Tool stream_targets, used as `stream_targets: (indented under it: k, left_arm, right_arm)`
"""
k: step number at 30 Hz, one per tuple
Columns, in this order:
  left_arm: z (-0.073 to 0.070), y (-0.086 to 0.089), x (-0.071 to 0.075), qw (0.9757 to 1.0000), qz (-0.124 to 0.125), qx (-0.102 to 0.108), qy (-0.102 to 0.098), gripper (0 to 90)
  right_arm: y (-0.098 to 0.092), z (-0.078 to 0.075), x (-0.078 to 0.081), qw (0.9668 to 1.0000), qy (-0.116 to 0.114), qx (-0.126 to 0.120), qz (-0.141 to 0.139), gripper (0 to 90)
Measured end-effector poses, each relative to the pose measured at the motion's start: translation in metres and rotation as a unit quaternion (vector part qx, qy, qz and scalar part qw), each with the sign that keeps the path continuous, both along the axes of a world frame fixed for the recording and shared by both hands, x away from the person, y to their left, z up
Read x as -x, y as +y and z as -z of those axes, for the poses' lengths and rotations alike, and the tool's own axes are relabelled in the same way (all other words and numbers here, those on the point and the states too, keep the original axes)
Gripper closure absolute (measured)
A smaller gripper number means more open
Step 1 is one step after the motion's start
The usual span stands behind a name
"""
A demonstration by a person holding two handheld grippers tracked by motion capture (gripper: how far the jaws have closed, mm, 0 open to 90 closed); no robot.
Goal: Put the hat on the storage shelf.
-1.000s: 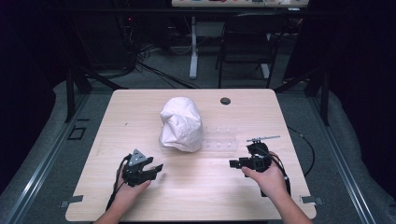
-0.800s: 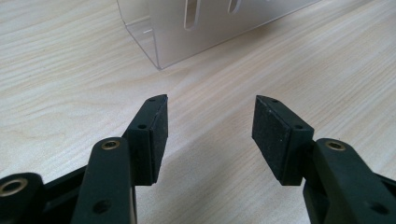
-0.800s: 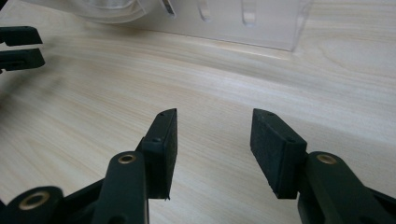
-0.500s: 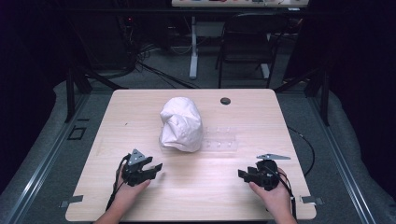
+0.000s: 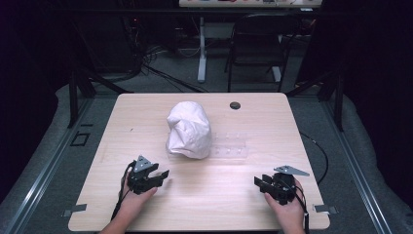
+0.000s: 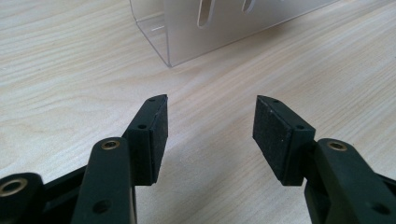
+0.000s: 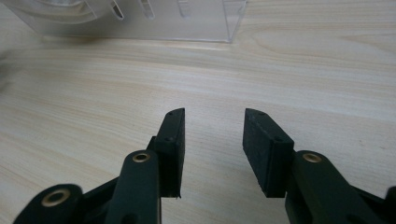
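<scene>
Your right gripper point(image 5: 265, 184) has just been closing its fingers point(image 7: 264, 149) partway, nothing between them, and it has come back toward you, away from the one clear plastic slotted rack point(image 5: 232, 150). Your left gripper point(image 5: 158, 176) stays half-open, empty. On the pale wooden counter point(image 5: 204, 195): one rack beside one crumpled white bag point(image 5: 189, 130), untouched.

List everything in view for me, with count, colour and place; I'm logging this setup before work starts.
white bag: one, white, crumpled, middle of the table.
clear holder: one, see-through plastic with slots, right beside the bag.
round cap: one, dark, far edge of the table.
table: one, light wood.
chair: one, black, behind the table.
left tool: one, black, near left of table, jaws open, nothing between them.
right tool: one, black, near right, jaws just been closing, nothing between them.
</scene>
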State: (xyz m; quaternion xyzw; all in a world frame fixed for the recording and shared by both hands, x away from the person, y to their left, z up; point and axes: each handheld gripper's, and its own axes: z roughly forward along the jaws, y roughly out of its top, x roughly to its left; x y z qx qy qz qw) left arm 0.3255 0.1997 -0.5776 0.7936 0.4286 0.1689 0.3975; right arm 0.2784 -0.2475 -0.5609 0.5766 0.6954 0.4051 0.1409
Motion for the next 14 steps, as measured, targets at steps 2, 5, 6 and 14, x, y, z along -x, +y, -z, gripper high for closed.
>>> stream_targets:
  k: [2,5,6,14]
  left_arm:
    - [-0.0008,0.0002,0.001,1.0,0.0,0.002,0.0,45.8]
    - [-0.0007,-0.0004,0.0019,1.0,-0.001,0.007,-0.002,45.7]
    - [-0.0011,-0.0001,0.0021,1.0,0.001,0.005,0.0,45.7]
    - [-0.0026,-0.0042,0.0046,0.9999,0.012,0.011,-0.006,45.4]
  right_arm:
    - [-0.0021,0.0017,0.0021,0.9999,-0.004,-0.01,0.006,59.9]
    - [-0.005,0.005,0.0059,0.9997,-0.01,-0.02,0.007,57.1]
    - [-0.0056,0.006,0.0066,0.9994,-0.007,-0.031,0.011,56.2]
    - [-0.0072,0.0084,0.0093,0.9985,-0.048,-0.001,0.028,47.6]
